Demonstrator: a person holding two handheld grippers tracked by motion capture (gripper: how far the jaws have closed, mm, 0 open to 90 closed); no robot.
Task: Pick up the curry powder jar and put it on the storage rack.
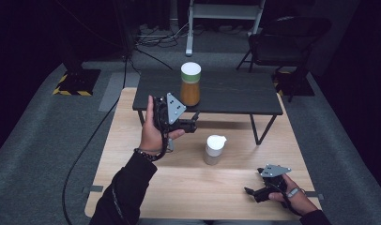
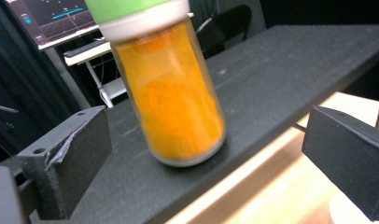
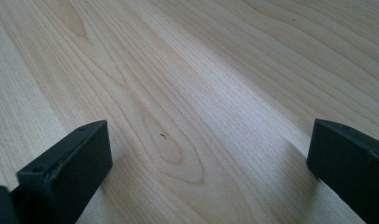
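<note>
Your left gripper (image 1: 194,123) is held with jaws wide apart, empty, near the orange spice jar (image 1: 190,84), which stands upright on the black shelf (image 1: 235,96), lid up. Its lid looks cropped in the left gripper view. Your right gripper (image 1: 250,191) rests spread on the wooden table (image 1: 188,187).

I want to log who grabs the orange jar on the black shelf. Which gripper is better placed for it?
Left. The left gripper is raised right before the orange jar, jaws open and aimed at it. The right gripper rests low over the wooden table, jaws open, far from it.
</note>
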